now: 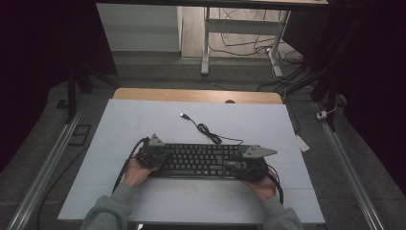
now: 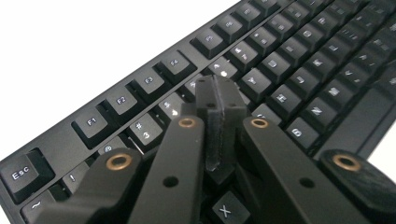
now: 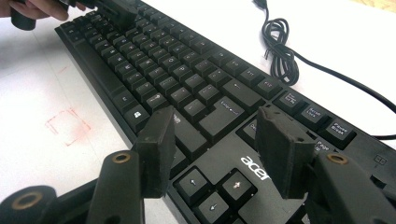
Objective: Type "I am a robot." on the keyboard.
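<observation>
Left gripper (image 2: pixel 219 100): jaws pressed flat together, nothing between them, tips low over the number row of the black keyboard (image 2: pixel 299 60), whether touching a key or just above not clear. Same left gripper (image 1: pixel 152 154) at the keyboard's left end in the high view, held by the left hand (image 1: pixel 135 171).

Right gripper (image 3: pixel 217 151): jaws spread wide, pinching nothing, poised over the arrow keys and the white brand lettering (right end of the board). In the high view, right gripper (image 1: pixel 253 163) over the keyboard's (image 1: pixel 201 158) right end, right hand (image 1: pixel 261 188) behind it.

Keyboard flat on the pale blue table mat (image 1: pixel 143 120), near the person's edge, long side across. Black USB cable (image 1: pixel 203 128) trailing from its back edge, loosely coiled partway, plug lying free farther up the mat. Faint red square mark (image 3: pixel 67 126) on the mat just in front of the keyboard.
</observation>
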`<action>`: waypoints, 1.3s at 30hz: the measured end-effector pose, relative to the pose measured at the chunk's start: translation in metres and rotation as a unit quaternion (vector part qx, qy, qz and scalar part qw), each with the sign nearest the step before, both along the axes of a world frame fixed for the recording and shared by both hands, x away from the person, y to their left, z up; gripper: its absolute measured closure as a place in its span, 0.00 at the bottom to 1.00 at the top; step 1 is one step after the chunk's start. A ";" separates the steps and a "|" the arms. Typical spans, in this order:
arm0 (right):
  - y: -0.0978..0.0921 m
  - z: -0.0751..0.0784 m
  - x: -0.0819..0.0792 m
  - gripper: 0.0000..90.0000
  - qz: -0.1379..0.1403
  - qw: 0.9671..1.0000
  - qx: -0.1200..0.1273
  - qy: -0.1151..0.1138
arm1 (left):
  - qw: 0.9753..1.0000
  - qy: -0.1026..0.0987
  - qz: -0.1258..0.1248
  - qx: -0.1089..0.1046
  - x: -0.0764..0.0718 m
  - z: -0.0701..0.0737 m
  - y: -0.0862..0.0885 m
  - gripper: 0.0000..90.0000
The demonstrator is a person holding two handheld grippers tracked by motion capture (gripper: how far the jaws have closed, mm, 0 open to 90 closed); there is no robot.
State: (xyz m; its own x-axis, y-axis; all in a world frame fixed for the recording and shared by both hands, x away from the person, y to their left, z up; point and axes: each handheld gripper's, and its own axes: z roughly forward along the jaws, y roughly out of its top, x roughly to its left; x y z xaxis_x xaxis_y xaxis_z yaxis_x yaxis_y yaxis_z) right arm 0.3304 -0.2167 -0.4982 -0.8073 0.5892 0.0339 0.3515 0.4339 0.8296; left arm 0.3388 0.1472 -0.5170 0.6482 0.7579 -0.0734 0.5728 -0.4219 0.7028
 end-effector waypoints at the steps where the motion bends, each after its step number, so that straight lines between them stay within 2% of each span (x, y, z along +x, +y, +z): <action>1: 0.000 0.000 0.000 0.53 -0.001 1.000 -0.001 0.000 | 1.000 -0.001 -0.002 -0.002 -0.001 0.001 0.000 0.98; 6: -0.001 0.000 0.000 0.53 0.000 1.000 0.004 0.002 | 1.000 -0.007 -0.006 -0.021 -0.007 0.009 0.005 0.96; 12: 0.002 -0.002 0.000 0.53 0.004 1.000 0.001 0.004 | 0.999 -0.010 -0.008 -0.037 -0.014 0.014 0.007 0.78; 15: 0.002 -0.003 0.000 0.53 0.003 1.000 -0.001 0.004 | 0.999 -0.008 -0.009 -0.036 -0.017 0.015 0.008 0.69; 21: 0.001 -0.003 0.000 0.53 0.002 1.000 0.001 0.005 | 0.999 -0.003 -0.006 -0.040 -0.025 0.016 0.011 0.58; 24: 0.001 -0.002 0.001 0.53 0.001 1.000 -0.002 0.004 | 0.999 -0.003 -0.006 -0.039 -0.032 0.016 0.015 0.55; 28: 0.001 -0.002 0.001 0.53 0.003 1.000 0.000 0.004 | 0.999 -0.002 0.000 -0.052 -0.038 0.016 0.020 0.52; 39: 0.002 -0.003 0.002 0.53 0.003 1.000 -0.003 0.004 | 0.999 0.000 0.000 -0.044 -0.044 0.014 0.020 0.49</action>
